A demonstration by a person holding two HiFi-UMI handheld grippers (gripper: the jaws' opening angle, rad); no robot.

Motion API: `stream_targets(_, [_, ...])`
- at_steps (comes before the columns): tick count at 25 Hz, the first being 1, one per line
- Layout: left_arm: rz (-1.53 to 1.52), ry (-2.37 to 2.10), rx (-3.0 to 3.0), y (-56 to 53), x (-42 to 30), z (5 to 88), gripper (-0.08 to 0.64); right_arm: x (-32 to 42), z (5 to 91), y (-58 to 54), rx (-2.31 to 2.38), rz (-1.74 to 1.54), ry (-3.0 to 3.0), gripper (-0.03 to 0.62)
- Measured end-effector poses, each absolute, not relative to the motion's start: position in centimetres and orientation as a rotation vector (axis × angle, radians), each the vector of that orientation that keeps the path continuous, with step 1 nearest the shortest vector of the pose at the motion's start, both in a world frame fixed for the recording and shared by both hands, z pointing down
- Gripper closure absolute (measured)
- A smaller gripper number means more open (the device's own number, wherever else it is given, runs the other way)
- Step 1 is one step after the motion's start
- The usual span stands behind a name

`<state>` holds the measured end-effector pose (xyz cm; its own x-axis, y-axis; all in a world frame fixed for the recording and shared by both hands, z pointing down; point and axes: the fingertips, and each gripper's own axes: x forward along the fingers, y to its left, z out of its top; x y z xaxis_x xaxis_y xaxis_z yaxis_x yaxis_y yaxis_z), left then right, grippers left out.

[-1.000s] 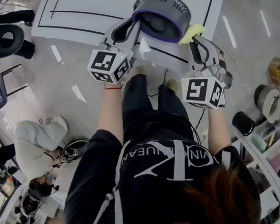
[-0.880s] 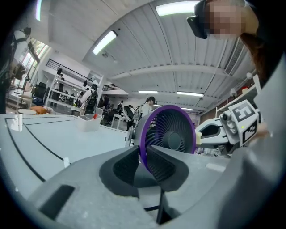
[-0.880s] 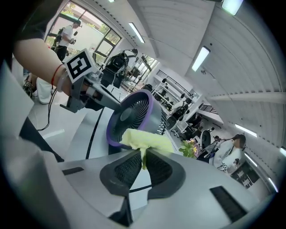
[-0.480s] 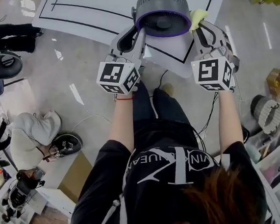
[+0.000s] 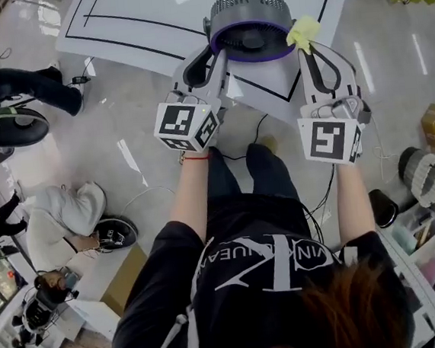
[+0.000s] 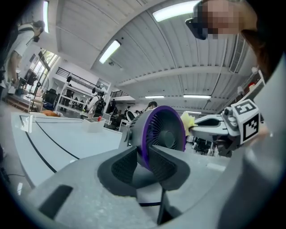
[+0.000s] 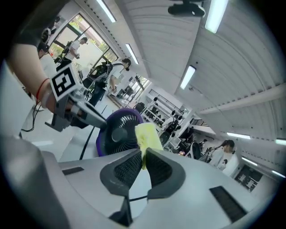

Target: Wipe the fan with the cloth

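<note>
A grey fan [image 5: 249,21] with a purple front rim stands on the white table [image 5: 149,15]. My left gripper [image 5: 217,51] has the lower left of that purple rim between its pads. In the left gripper view the rim [image 6: 144,147] fills the space between the jaws of my left gripper [image 6: 144,157], and no gap shows. These jaws have just been opening. My right gripper [image 5: 306,46] is shut on a yellow cloth [image 5: 302,31], which lies against the fan's right edge. In the right gripper view the cloth [image 7: 147,136] sticks up from the right gripper [image 7: 143,163] in front of the fan [image 7: 117,129].
Black lines mark the table top [image 5: 111,23]. A black cable [image 5: 246,151] runs across the floor under the table edge. A person [image 5: 61,215] crouches on the floor at the left. Shelves with boxes and rolls [image 5: 428,210] stand at the right.
My right gripper has risen with the cloth from the fan's lower right side to its right edge. The left gripper has stayed at the purple rim.
</note>
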<state>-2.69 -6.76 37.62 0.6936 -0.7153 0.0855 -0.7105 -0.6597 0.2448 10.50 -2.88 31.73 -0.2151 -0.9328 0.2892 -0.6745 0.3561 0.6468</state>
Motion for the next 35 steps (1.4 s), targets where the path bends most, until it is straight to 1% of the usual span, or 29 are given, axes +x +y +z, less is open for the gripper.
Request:
stream_targets(5, [0.024, -0.988, 2.752, -6.2, -2.6, 37.1, 0.473, 5.0, 29.9, 0.3, 1.398, -0.717, -1.998, 0.563])
stream_targets(8, [0.042, -0.94, 2.808, -6.1, -2.7, 36.6, 0.465, 2.3, 31.1, -0.2, 1.341, -0.787, -1.929, 0.565])
stream_targets(16, [0.028, -0.937, 2.807, -5.2, -2.1, 37.0, 0.468, 0.1, 32.9, -3.2, 1.109, -1.086, -1.603, 0.565])
stream_targets(26, [-0.005, -0.954, 2.787, -5.1, -1.6, 37.1, 0.471, 5.8, 33.2, -2.7, 1.316, -0.891, -1.499, 0.563])
stream_targets(35, [-0.014, -0.96, 2.773, -5.0, -1.8, 37.2, 0.474, 7.5, 37.6, -2.5, 1.396, -0.584, -1.544, 0.565])
